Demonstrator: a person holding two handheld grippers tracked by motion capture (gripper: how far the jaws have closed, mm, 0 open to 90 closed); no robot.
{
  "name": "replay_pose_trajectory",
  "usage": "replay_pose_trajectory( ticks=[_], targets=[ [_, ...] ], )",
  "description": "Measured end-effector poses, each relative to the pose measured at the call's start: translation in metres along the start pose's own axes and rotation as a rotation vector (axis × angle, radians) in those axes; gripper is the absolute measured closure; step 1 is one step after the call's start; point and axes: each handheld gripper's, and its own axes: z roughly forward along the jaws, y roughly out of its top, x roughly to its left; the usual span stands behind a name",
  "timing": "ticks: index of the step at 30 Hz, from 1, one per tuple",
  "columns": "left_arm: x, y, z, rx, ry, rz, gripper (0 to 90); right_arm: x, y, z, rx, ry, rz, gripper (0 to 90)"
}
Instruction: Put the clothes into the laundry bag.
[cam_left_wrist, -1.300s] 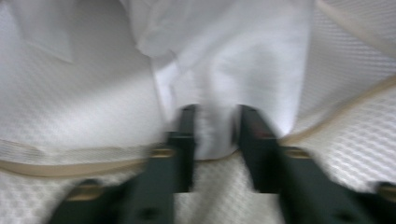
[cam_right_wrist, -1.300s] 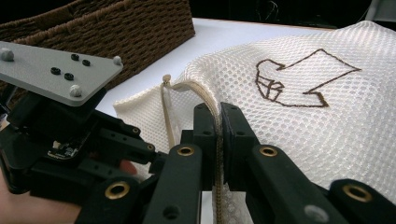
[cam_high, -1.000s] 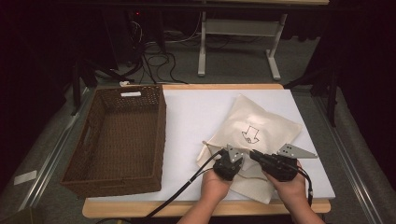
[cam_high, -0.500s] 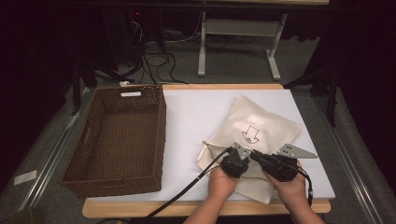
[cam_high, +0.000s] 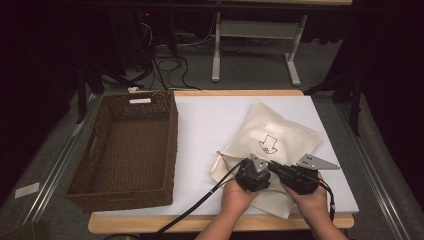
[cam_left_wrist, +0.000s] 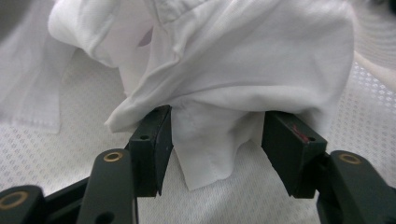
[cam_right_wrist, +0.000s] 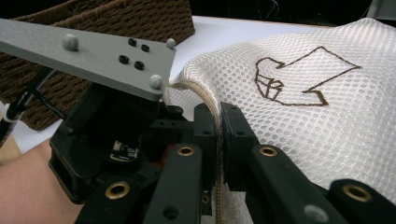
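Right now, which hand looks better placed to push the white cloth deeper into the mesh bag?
Left. Its tool has just been opening around the white cloth, inside the mesh bag; the right tool is clamped on the bag's edge.

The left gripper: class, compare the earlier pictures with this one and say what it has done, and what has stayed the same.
The left gripper has just been opening its fingers; the white cloth lies between them, no longer pinched. The right gripper stays shut on the edge of the mesh bag. Both hands, the bag and the basket kept their places.
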Motion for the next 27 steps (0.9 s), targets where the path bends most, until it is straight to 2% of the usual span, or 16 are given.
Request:
replay_pose_trajectory(
  ticks=[6,13,17,21,27],
  targets=[
    [0.001,-0.003,-0.003,0.0,-0.002,0.008,43.7,0.002,-0.004,0.005,0.037,0.003,-0.007,86.8],
    [0.0,-0.007,-0.009,-0.006,-0.011,0.026,44.1,-0.002,-0.01,0.015,0.107,0.007,0.019,86.8],
    [0.001,-0.013,-0.017,-0.004,-0.016,0.04,43.8,-0.004,-0.012,0.018,0.128,0.01,0.031,86.8],
    [0.005,-0.021,-0.037,-0.015,-0.026,0.056,43.4,-0.006,-0.014,0.02,0.156,0.008,0.046,86.8],
    [0.017,-0.033,-0.083,-0.029,-0.015,0.083,43.7,-0.005,-0.02,0.027,0.227,0.006,0.027,86.7]
  ],
)
